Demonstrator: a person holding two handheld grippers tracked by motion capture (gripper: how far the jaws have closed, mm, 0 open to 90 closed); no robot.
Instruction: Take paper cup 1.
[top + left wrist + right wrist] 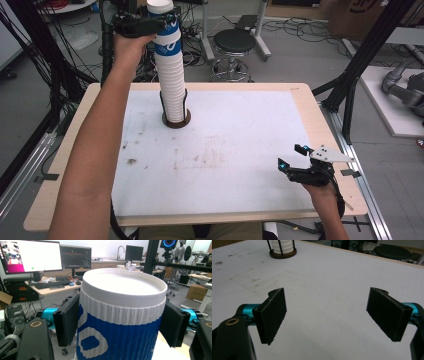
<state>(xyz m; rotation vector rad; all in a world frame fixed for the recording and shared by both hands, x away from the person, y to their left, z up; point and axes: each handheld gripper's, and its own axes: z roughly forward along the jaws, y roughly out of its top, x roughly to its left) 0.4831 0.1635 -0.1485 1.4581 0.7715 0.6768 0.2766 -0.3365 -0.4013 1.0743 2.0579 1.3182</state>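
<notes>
Left gripper (167,22) at upper left is clamped on the top cup (120,315) of the stack (172,85), right gripper (295,157) idles open at lower right, so next it probably needs a straight-up lift to peel it free.

Overhead and right-claw cameras share the cup stack (169,75).

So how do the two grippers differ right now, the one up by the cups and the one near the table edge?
The left gripper is raised high at the top of the cup stack; the right gripper sits low over the white table mat. The left gripper is clamped on the top cup, its pads against the ribbed sides; the right gripper stands wide open with nothing between its jaws. Both have flat black pads and teal fittings.
</notes>
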